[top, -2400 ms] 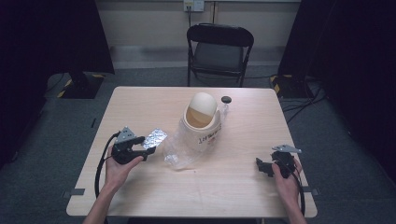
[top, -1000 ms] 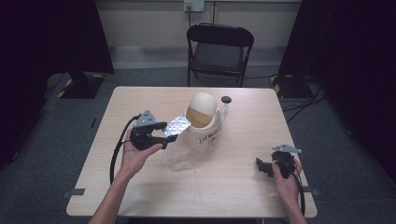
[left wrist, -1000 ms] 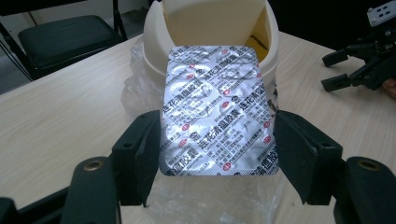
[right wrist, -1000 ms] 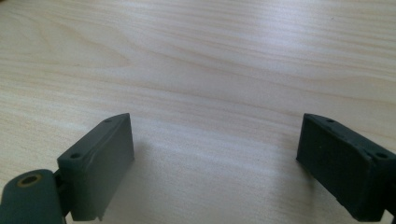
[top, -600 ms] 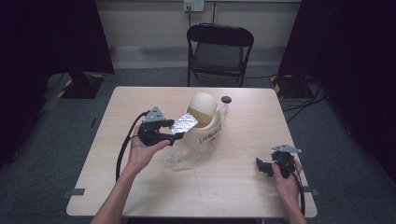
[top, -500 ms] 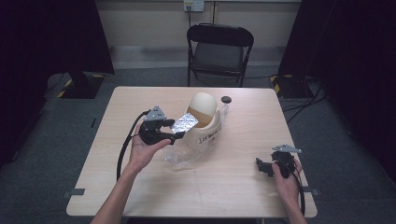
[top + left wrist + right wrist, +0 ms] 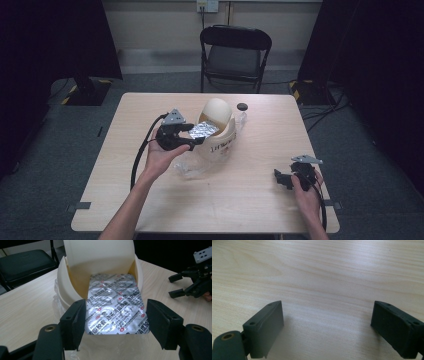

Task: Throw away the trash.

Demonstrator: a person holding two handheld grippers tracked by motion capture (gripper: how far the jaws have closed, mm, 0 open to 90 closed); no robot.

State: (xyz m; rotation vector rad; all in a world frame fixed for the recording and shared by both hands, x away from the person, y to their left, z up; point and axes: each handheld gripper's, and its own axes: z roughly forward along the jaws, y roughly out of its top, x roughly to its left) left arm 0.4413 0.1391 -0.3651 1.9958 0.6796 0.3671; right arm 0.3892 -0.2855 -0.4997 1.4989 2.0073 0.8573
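A wooden table (image 7: pixel 150 200) is seen across the middle of the high view, with a folding chair (image 7: pixel 235 52) set behind it at the top centre. A lidded bin (image 7: pixel 220 127) is placed at the table's centre, on a clear plastic bag (image 7: pixel 192 167). A blister pack (image 7: pixel 204 131) is lodged in the bin's opening, with the left gripper (image 7: pixel 192 136) just left of it. A small bottle (image 7: pixel 242 111) is stood behind the bin to the right. The right gripper (image 7: pixel 280 179) is held at lower right, well apart.

Both grippers black w/ blocky screw-holed jaws, left gripper (image 7: pixel 192 136) & right gripper (image 7: pixel 281 179) each w/ grey triangular top plate, black cable.
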